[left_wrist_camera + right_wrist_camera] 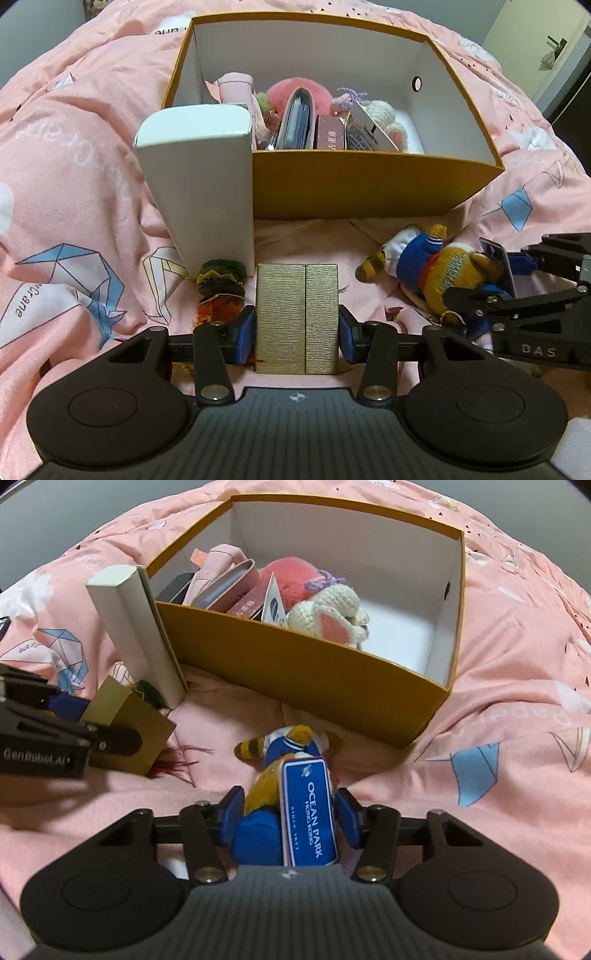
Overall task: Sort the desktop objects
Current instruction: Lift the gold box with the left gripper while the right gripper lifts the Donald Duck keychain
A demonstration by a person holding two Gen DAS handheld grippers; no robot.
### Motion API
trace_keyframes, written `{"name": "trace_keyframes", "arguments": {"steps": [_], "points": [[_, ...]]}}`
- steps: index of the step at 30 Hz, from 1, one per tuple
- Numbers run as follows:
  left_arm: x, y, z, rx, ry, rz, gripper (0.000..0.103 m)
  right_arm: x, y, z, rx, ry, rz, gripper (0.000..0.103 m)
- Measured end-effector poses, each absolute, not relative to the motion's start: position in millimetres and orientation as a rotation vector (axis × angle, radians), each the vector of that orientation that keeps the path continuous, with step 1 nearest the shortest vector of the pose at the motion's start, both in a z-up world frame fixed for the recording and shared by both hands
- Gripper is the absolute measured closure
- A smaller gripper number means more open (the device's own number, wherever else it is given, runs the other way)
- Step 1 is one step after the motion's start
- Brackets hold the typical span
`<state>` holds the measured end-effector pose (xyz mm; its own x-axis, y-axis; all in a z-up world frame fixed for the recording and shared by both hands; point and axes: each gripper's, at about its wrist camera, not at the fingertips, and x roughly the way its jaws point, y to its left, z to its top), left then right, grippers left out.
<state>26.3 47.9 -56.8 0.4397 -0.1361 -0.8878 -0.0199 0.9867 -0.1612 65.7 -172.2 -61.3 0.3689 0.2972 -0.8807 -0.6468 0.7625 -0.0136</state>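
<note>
Gold box (296,319) clamped by downward-tilted left gripper (296,328); right gripper (288,818) seemingly gripping plush (275,775).

Both tools are pointing steeply downward, side by side. The left tool (297,328) is sitting with its blue pads (246,334) pressing what lies between them, while the right tool (290,821) is holding its jaws close around its own load, contact unclear.

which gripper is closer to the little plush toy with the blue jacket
Right. The right gripper straddles the plush toy, one of the fingers on each side. The left gripper is off beside it, around the gold box.
</note>
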Motion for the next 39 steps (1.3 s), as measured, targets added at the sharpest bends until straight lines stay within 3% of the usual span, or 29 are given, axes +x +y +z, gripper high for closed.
{"name": "trace_keyframes", "arguments": {"steps": [10,24,39], "points": [[23.3,42.7,-33.1,-0.127,1.05,-0.101,0.052,61.9,-199.2,-24.3,-0.221,1.002,0.67,0.055],[30.7,20.7,26.7,-0.11,0.946,-0.206,0.052,52.4,-214.7,58.4,-0.185,0.777,0.706,0.055],[81.9,16.2,54.9,-0.094,0.865,-0.203,0.052,92.5,-195.2,73.0,-0.214,0.659,0.666,0.055]]}}
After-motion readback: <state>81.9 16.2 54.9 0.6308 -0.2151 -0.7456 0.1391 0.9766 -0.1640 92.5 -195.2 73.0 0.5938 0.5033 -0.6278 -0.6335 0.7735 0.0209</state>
